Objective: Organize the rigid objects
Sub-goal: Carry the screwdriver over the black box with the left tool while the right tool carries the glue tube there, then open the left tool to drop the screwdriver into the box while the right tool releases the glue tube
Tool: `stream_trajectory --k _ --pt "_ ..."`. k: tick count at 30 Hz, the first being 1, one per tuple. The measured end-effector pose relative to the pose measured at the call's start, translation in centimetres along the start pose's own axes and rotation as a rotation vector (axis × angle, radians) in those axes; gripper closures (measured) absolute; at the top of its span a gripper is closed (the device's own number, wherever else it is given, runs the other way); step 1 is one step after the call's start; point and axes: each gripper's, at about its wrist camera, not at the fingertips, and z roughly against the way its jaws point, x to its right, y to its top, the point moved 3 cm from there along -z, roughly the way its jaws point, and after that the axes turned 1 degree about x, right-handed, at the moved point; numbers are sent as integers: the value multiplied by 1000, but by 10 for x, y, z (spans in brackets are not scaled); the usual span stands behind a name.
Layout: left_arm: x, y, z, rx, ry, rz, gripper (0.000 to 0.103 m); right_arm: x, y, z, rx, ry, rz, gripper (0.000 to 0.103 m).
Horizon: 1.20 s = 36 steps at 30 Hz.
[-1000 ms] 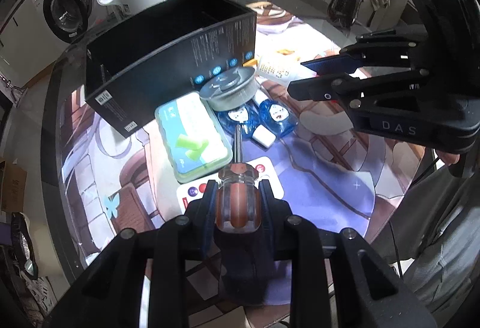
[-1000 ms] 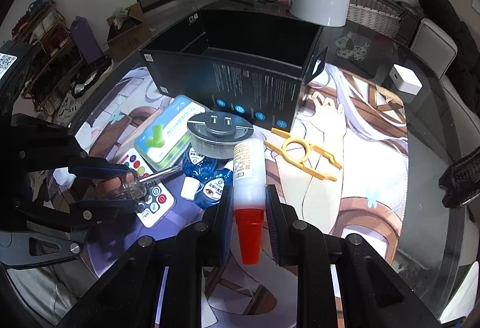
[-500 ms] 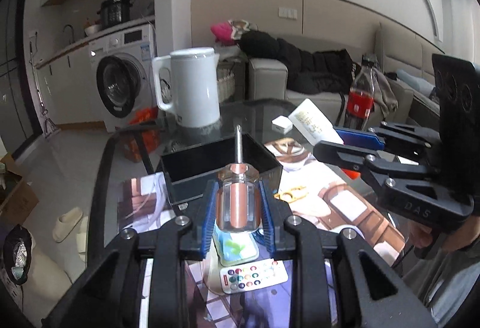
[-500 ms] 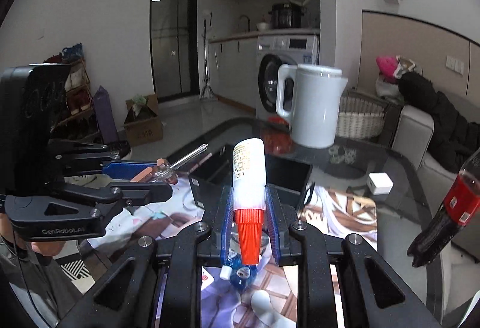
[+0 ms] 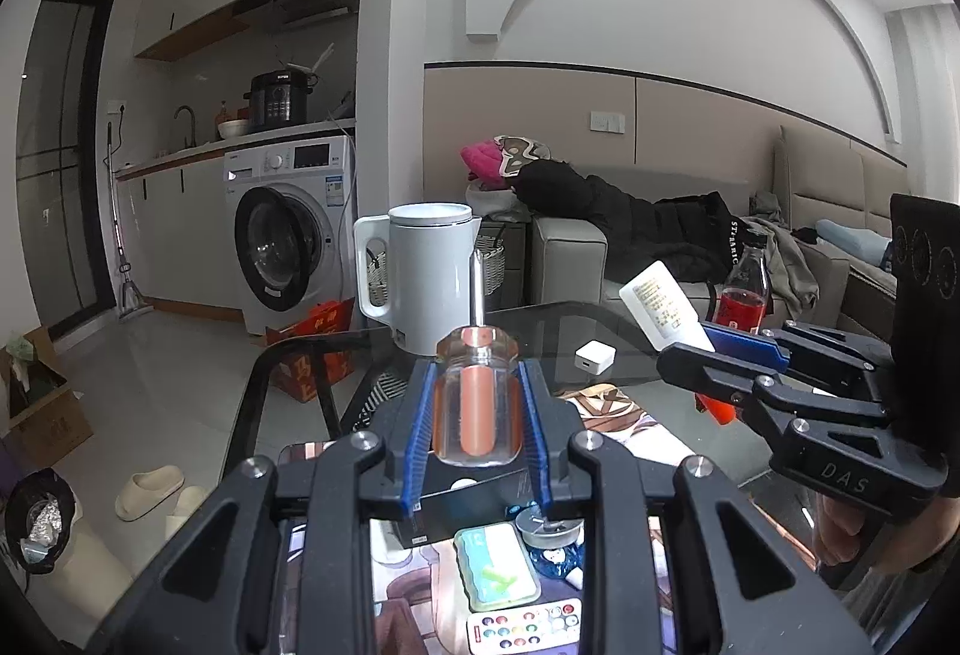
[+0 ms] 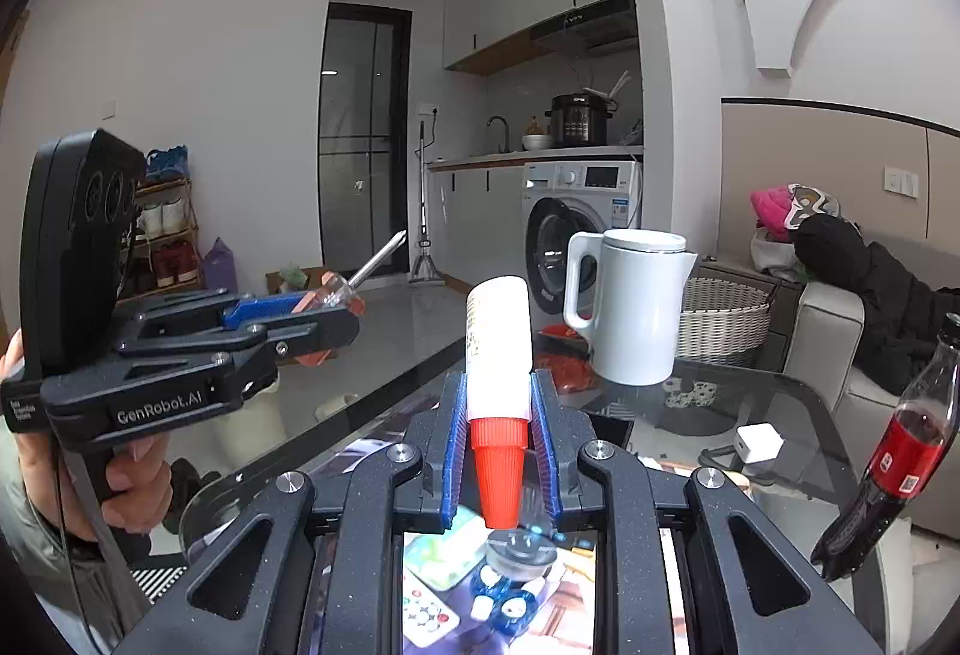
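My left gripper (image 5: 477, 403) is shut on a screwdriver (image 5: 477, 403) with a clear handle and an orange core, its metal shaft pointing up and forward. My right gripper (image 6: 499, 415) is shut on a white glue bottle (image 6: 498, 337) with a red cap, the cap toward the camera. Both are lifted above the glass table (image 5: 630, 319). From the left wrist view the right gripper (image 5: 708, 349) shows at the right with the bottle (image 5: 660, 307). The black box (image 5: 474, 505) lies low, mostly hidden behind my left fingers.
Below on the table lie a green-lidded case (image 5: 495, 574), a remote (image 5: 525, 625), a round grey lid (image 5: 549, 526) and blue items. Farther back stand a white kettle (image 5: 420, 277), a small white cube (image 5: 595, 355) and a cola bottle (image 6: 900, 451). A hand (image 6: 129, 475) holds the left gripper.
Both grippers rose from the table and tilted up toward level, carrying the screwdriver and glue bottle; the table items dropped to the bottom of both views.
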Motion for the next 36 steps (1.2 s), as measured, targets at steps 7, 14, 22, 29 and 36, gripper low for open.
stream_trajectory --k 7,14,22,29,36 --pt "-6 4 -52 -22 26 39 78 23 11 -54 -55 -46 -87 83" --pt "-29 -18 -120 -174 76 144 78 51 -8 -126 -195 -97 -159 83" --pt "-26 -57 -170 -404 65 163 78 67 -42 -187 -394 -96 -193 83" --pt "-14 -79 -182 -583 30 149 78 74 -78 -207 -635 -86 -216 83" --pt "-8 -85 -176 -665 -9 144 78 77 -83 -200 -731 -58 -229 83"
